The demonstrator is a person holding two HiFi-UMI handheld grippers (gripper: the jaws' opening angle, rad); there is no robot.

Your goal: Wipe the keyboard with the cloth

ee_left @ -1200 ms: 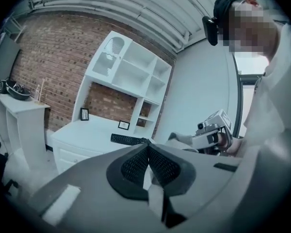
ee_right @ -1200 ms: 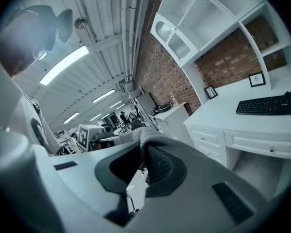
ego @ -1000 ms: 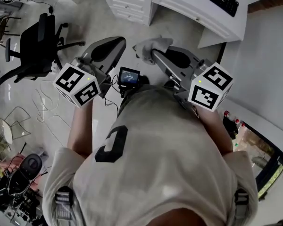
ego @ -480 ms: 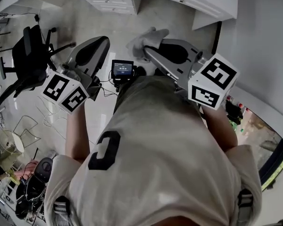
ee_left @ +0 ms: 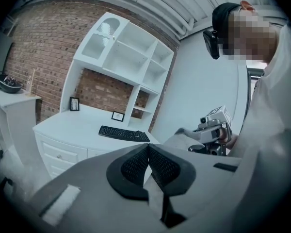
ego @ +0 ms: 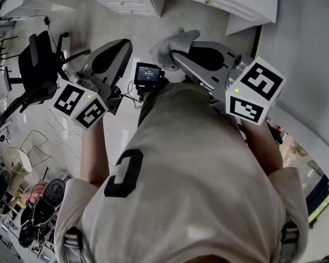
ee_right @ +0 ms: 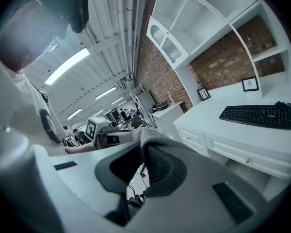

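Clamping the cloth (ee_right: 161, 138), the right gripper (ee_right: 142, 152) hangs far from the keyboard (ee_right: 257, 115).

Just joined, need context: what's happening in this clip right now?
A person holds both grippers in front of their body, standing off from the white desk. The right gripper is clamped on a crumpled grey cloth; the left gripper is shut with nothing in it. The black keyboard lies on the desk, not yet touched.
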